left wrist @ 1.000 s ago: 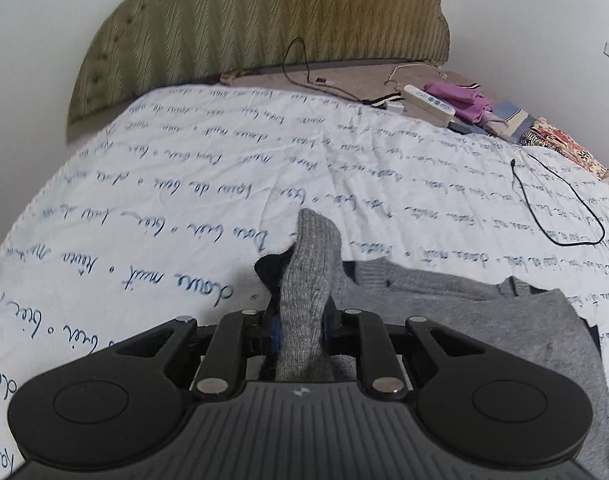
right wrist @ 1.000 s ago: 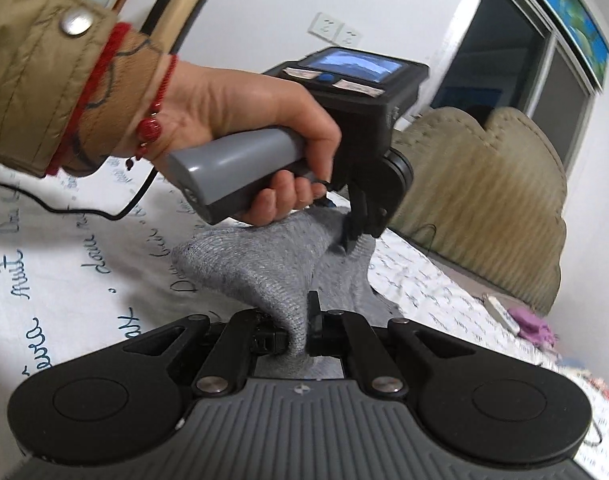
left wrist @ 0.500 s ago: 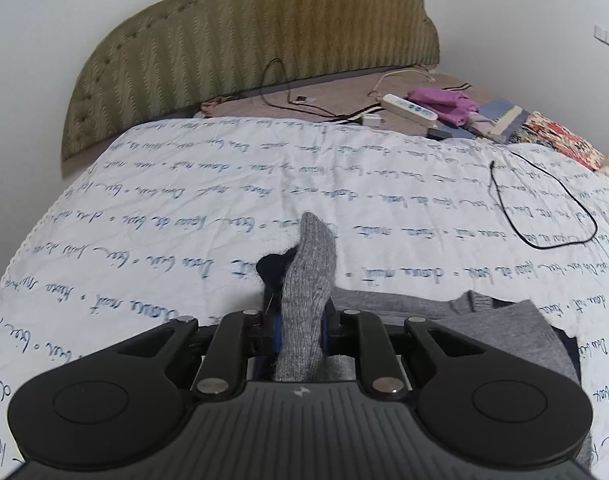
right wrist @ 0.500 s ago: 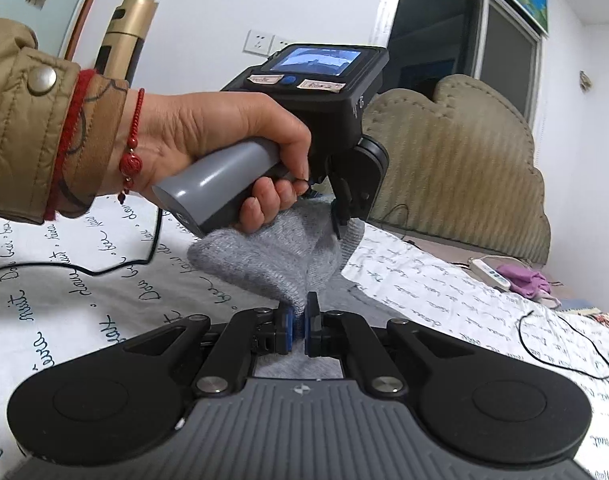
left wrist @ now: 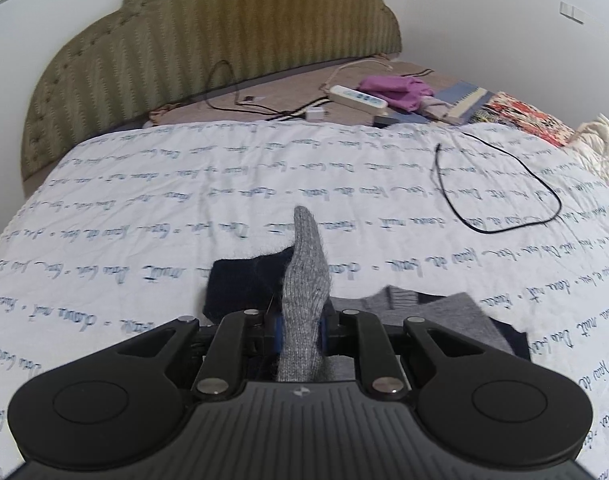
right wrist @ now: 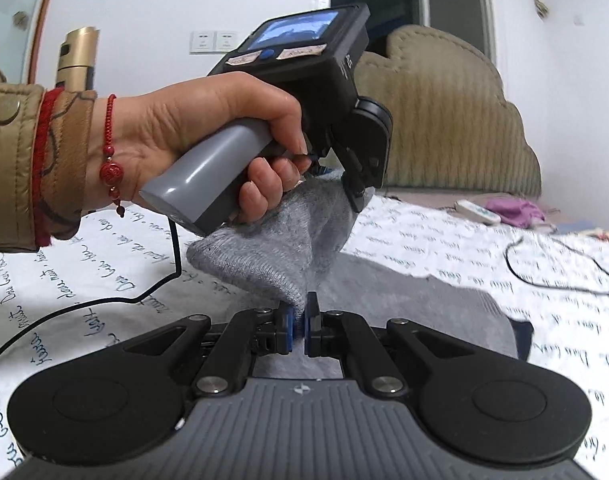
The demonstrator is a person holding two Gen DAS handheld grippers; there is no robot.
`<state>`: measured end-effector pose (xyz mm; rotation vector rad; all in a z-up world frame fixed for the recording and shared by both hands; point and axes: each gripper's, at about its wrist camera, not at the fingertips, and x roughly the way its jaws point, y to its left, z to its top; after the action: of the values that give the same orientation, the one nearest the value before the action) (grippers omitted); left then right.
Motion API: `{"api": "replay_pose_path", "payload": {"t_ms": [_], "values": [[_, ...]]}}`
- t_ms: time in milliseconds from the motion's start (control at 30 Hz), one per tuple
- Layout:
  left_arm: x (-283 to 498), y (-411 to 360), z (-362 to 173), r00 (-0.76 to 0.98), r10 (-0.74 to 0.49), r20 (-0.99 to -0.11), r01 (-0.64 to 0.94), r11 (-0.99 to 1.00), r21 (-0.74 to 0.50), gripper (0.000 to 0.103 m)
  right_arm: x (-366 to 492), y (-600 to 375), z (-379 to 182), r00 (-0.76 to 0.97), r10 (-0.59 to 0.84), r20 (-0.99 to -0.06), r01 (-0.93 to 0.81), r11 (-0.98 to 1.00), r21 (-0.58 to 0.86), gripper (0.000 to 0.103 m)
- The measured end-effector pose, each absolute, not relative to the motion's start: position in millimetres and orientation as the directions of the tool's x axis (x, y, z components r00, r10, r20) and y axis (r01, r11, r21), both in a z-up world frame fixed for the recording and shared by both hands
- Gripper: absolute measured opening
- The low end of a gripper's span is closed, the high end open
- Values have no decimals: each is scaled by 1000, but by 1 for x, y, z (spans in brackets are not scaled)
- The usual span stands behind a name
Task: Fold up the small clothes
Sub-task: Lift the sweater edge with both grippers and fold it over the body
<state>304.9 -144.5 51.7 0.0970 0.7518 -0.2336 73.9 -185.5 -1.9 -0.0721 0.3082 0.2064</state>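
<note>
A small grey knitted garment (left wrist: 304, 280) with dark navy trim (left wrist: 244, 284) lies on the white bedspread (left wrist: 144, 208) printed with blue script. My left gripper (left wrist: 300, 320) is shut on a grey fold of it, which sticks up between the fingers. My right gripper (right wrist: 300, 322) is shut on another part of the same grey knit (right wrist: 272, 256). The fabric is stretched and lifted between the two grippers. In the right wrist view the person's hand holds the left gripper (right wrist: 356, 188) just above the cloth. The rest of the garment (right wrist: 424, 308) lies flat on the bed.
A black cable loop (left wrist: 500, 192) lies on the bedspread to the right. A power strip (left wrist: 358, 96), purple cloth (left wrist: 396, 88) and other items sit by the olive headboard (left wrist: 208, 40). Another black cable (right wrist: 84, 312) trails from the left gripper's handle.
Both grippers stayed shut on the grey knit and lifted it, moving back from the headboard. More of the navy trim shows, and the flat part of the garment now lies lower in view.
</note>
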Motion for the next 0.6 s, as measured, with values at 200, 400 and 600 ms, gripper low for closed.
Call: {"api": "replay_pose_path", "payload": {"t_ms": [200, 400, 600], "values": [[302, -173, 42, 691, -187, -698, 270, 963, 9, 16, 69, -202, -9, 929, 180, -324, -187, 982, 7, 6], [298, -203, 36, 675, -200, -710, 286, 958, 1, 15, 61, -218, -11, 933, 168, -318, -161, 986, 46, 6], [295, -236, 31, 663, -202, -720, 296, 955, 4, 15, 51, -236, -12, 938, 148, -313, -129, 988, 80, 6]]}}
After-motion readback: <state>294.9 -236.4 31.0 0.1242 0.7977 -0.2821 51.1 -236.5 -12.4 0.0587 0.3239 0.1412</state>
